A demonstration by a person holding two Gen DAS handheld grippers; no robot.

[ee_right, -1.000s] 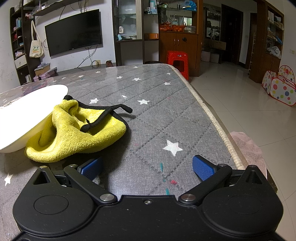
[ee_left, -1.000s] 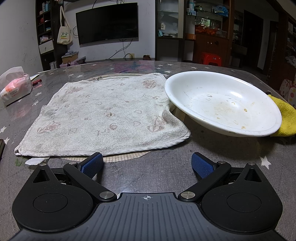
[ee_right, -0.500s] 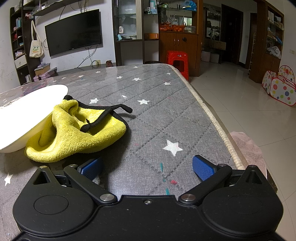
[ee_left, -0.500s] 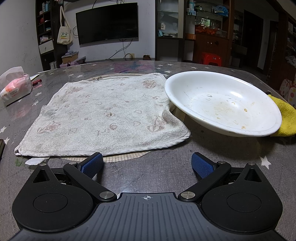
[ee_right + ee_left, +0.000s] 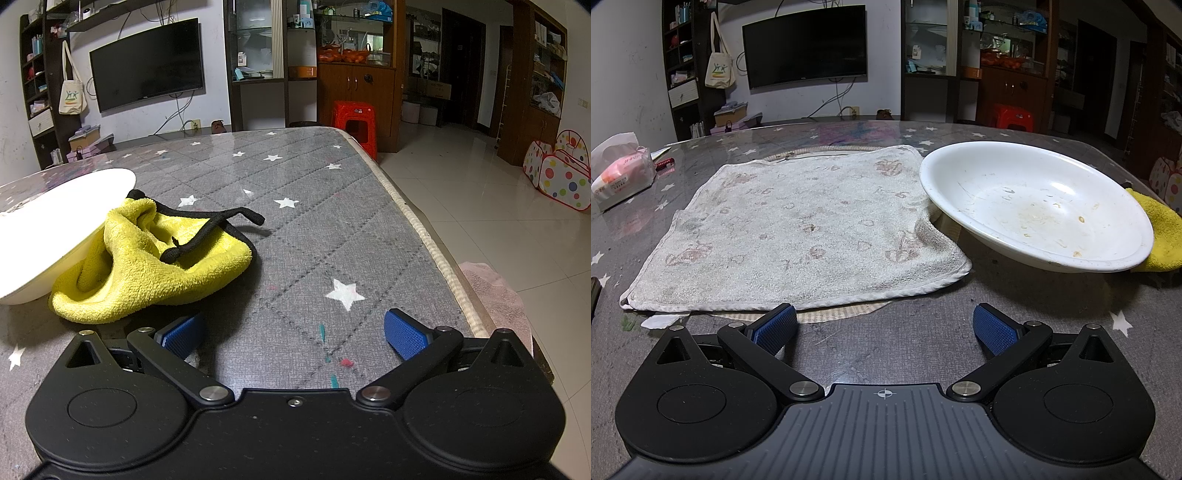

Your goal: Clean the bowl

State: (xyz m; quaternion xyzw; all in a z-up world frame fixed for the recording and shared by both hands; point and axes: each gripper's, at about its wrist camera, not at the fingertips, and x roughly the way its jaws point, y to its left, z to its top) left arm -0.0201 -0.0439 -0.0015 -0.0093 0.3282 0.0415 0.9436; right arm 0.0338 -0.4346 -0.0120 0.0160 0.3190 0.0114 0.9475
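Observation:
A white shallow bowl (image 5: pixel 1034 206) with food smears sits on the table at the right of the left wrist view; its rim also shows at the left of the right wrist view (image 5: pixel 55 229). A crumpled yellow cloth (image 5: pixel 155 258) with a black cord lies against the bowl's right side; a corner of it shows in the left wrist view (image 5: pixel 1160 236). My left gripper (image 5: pixel 884 328) is open and empty, low over the table in front of the bowl and towel. My right gripper (image 5: pixel 293 334) is open and empty, just right of the yellow cloth.
A stained white towel (image 5: pixel 798 229) lies flat left of the bowl. A tissue pack (image 5: pixel 620 177) sits at the far left. The table's right edge (image 5: pixel 436 258) drops to a tiled floor. A red stool (image 5: pixel 354 122) stands beyond the table.

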